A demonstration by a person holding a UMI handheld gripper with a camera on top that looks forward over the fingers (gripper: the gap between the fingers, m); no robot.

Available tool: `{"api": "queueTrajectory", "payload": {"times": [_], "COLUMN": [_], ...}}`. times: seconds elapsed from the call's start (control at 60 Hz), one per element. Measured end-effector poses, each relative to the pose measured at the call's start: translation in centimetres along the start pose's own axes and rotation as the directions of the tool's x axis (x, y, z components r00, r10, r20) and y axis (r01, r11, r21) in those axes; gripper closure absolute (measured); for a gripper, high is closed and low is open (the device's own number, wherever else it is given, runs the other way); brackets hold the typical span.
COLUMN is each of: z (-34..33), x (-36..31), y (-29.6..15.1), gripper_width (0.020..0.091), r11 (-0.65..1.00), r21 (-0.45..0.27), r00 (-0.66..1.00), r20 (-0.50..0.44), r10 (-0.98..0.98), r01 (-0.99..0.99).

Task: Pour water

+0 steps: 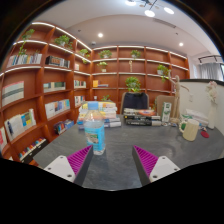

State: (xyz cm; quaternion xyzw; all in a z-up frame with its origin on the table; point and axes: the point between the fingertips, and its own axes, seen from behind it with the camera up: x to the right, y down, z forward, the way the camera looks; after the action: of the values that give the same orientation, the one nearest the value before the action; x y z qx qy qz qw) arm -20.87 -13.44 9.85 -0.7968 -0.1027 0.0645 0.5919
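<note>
A clear plastic water bottle (pixel 94 128) with a blue label and a light cap stands upright on the grey table (pixel 120 150), just ahead of my left finger and a little to its inside. My gripper (pixel 112 161) is open, its two magenta pads (pixel 80 159) spread wide with only bare tabletop between them. Nothing is held. At the right of the table a pale rounded vessel (pixel 189 130), perhaps a mug or kettle, stands well beyond my right finger.
Books and boxes (pixel 137 118) are stacked along the table's far edge behind the bottle. Red-brown bookshelves (pixel 40 85) with potted plants (pixel 132 84) line the left and back walls. White clutter sits at the far right.
</note>
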Motion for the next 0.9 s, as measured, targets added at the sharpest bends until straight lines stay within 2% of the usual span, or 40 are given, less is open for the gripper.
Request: {"api": "queueTrajectory", "payload": {"times": [0.05, 0.1, 0.367, 0.417, 0.45, 0.5, 0.517, 0.6, 0.667, 0.683, 0.7, 0.733, 0.9], "z": [2.3, 3.7, 10.1, 11.1, 11.7, 12.4, 12.7, 13.0, 13.0, 13.0, 12.9, 13.1, 13.0], "x": [-5.0, -7.8, -10.2, -10.5, -10.7, -10.7, -10.6, -10.6, -10.4, -10.4, -10.3, -10.0, -9.1], "y": [2.3, 2.2, -1.9, -2.3, -2.5, -2.6, -2.5, -2.5, -2.5, -2.5, -2.4, -2.4, -2.4], "gripper_width": [0.0304, 0.0304, 0.0313, 0.0347, 0.0402, 0.0510, 0.0604, 0.0648, 0.0726, 0.0715, 0.0768, 0.0793, 0.0799], "r11": [1.000, 0.999, 0.985, 0.984, 0.983, 0.984, 0.985, 0.989, 0.989, 0.988, 0.988, 0.987, 0.987], "r21": [0.016, 0.030, 0.121, 0.131, 0.137, 0.142, 0.139, 0.134, 0.136, 0.139, 0.138, 0.140, 0.124], "r00": [1.000, 1.000, 0.992, 0.992, 0.992, 0.994, 0.995, 0.998, 0.998, 0.998, 0.998, 0.997, 0.994], "r20": [0.016, 0.021, 0.048, 0.050, 0.052, 0.040, 0.029, 0.019, 0.019, 0.021, 0.022, 0.025, 0.039], "r10": [0.010, 0.018, 0.114, 0.116, 0.113, 0.100, 0.094, 0.057, 0.059, 0.062, 0.066, 0.075, 0.100], "r01": [-0.011, -0.019, -0.119, -0.122, -0.119, -0.105, -0.098, -0.059, -0.061, -0.064, -0.069, -0.077, -0.104]}}
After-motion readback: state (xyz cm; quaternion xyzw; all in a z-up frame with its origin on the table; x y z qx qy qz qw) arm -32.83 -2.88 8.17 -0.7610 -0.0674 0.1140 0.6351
